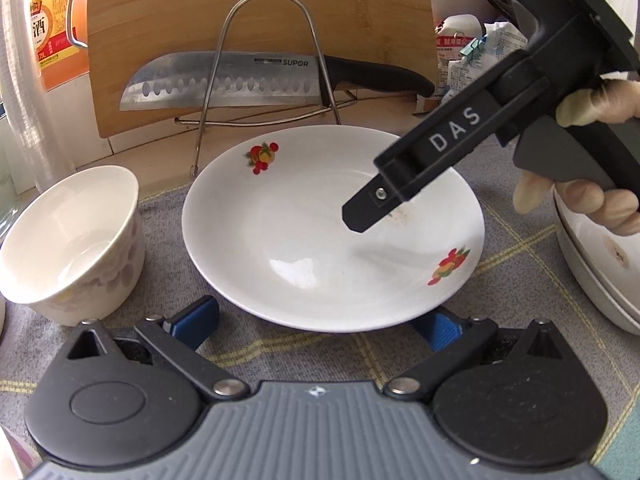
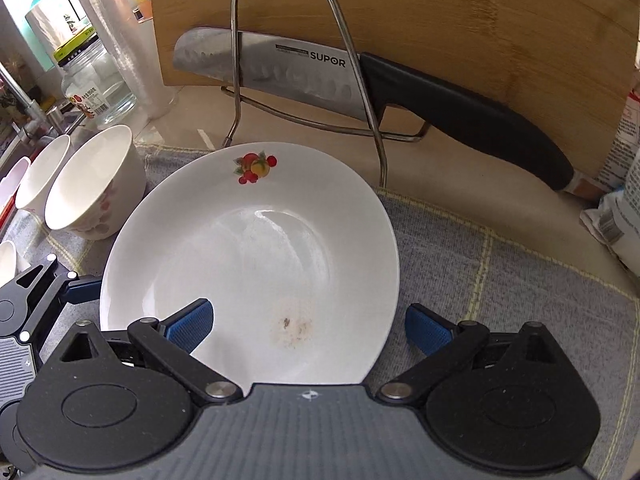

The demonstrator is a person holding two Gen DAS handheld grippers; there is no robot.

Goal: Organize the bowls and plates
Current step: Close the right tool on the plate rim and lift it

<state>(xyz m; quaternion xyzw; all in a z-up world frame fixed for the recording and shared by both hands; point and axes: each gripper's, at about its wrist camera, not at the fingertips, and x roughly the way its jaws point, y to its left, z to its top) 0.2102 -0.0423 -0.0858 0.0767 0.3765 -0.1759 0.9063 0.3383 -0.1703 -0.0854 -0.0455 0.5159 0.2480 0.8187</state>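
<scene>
plate (image 1: 320,232) with fruit prints sits flat on the grey checked cloth (image 1: 520,216) on your counter (image 2: 460,184), just in front of the wire rack (image 1: 268,72) holding the knife (image 1: 248,80) against the cutting board (image 1: 256,12). your left gripper (image 1: 320,322) has its blue fingers (image 1: 196,320) spread wide at the plate's near rim; whether they touch it is hard to tell. your right gripper (image 2: 308,328) is also spread, one finger over the plate's inside, the other off its edge above the cloth. a floral bowl (image 1: 76,244) stands just left of the plate, a second bowl (image 2: 42,178) beyond it. stacked dishes (image 1: 600,272) sit at the right, under your hand (image 1: 592,152).
</scene>
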